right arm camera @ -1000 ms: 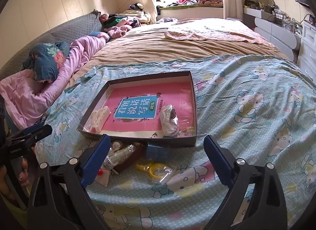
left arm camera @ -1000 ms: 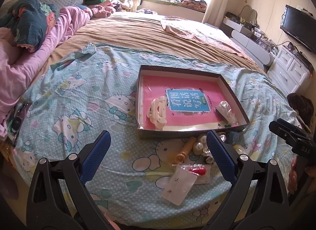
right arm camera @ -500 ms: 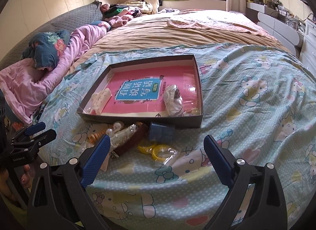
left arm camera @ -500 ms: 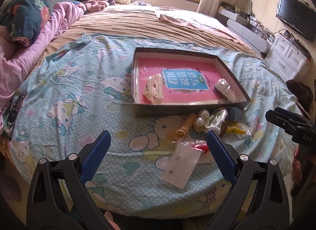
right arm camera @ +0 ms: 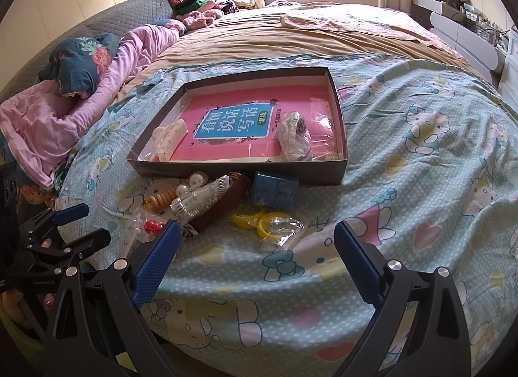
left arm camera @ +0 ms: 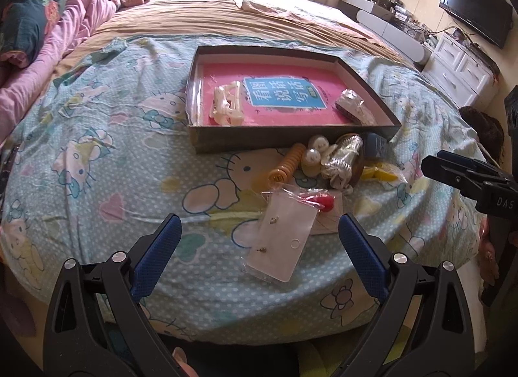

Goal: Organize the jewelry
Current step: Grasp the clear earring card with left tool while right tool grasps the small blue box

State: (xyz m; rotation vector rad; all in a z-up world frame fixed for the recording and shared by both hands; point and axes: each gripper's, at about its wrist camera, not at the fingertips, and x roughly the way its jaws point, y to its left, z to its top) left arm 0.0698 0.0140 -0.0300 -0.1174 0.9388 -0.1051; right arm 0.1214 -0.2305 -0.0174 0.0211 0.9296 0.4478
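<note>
A dark shallow box (left arm camera: 291,139) (right arm camera: 239,172) with a pink book inside lies on the bed. It holds a cream hair claw (left arm camera: 228,106) and a bagged item (right arm camera: 293,140). In front of the box lies a heap: an orange coil (left arm camera: 288,165), a silvery bagged piece (left arm camera: 344,158), a blue cube (right arm camera: 275,189), yellow rings in a bag (right arm camera: 272,223), and a clear earring card (left arm camera: 281,247). My left gripper (left arm camera: 259,241) is open above the card. My right gripper (right arm camera: 255,244) is open near the yellow rings. Both are empty.
The bed has a Hello Kitty sheet (left arm camera: 97,156) and drops off at its near edge. Pink bedding (right arm camera: 48,124) lies at the left. White drawers (left arm camera: 459,69) and a TV (left arm camera: 476,17) stand at the right.
Both grippers have pulled back from the box and tilted down. The heap and the bed's near edge now sit higher in both views. Nothing on the bed has moved.
</note>
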